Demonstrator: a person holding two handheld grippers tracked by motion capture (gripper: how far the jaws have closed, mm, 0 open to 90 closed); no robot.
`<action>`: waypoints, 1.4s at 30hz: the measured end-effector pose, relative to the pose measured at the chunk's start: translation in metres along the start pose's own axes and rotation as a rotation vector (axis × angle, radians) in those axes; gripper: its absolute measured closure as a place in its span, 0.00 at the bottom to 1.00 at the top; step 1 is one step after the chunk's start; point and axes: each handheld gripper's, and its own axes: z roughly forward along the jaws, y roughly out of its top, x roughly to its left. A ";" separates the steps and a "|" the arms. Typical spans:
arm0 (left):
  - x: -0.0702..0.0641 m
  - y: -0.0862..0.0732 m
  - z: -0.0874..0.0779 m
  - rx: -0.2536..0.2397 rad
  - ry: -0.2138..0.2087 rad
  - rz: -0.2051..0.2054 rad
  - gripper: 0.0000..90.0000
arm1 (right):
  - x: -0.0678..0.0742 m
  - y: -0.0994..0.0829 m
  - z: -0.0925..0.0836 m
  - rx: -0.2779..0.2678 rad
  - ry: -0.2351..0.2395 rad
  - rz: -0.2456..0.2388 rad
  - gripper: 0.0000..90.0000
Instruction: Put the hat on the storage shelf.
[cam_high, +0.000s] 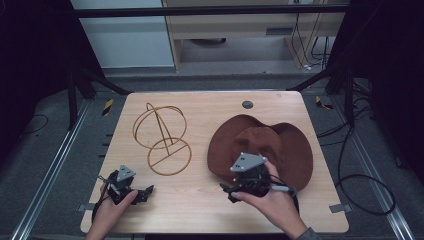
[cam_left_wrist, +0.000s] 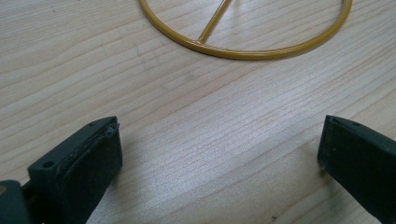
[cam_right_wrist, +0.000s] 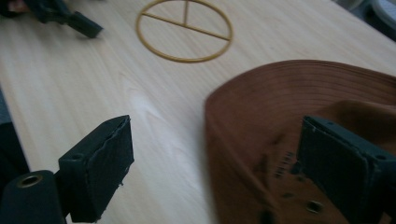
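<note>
Your brown hat (cam_high: 260, 147) lies flat on the counter (cam_high: 200, 210), well to the right of the gold wire hat stand (cam_high: 162, 137), so by the look of it the main job of getting the hat onto that stand is not yet done. Your right tool (cam_high: 235, 192) hovers at the hat's near-left brim with its jaws wide apart; in the right gripper view the brim sits between and beneath them, but neither pad presses on it. Your left tool (cam_high: 145, 194) rests near the stand's base ring, just in front of it, jaws also spread with only bare wood between them. What is left, I judge: clamp the brim, lift the hat, carry it left over the stand and settle it there.
</note>
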 end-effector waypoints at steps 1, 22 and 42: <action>0.000 0.000 0.000 0.000 0.000 0.000 0.00 | -0.006 0.001 -0.003 0.007 -0.004 -0.001 0.12; 0.000 0.000 0.000 0.002 -0.001 0.002 0.00 | -0.089 0.008 -0.019 0.202 -0.030 0.002 0.20; 0.000 0.000 0.000 0.000 -0.001 0.000 0.00 | -0.143 0.025 -0.016 0.352 0.012 0.031 0.11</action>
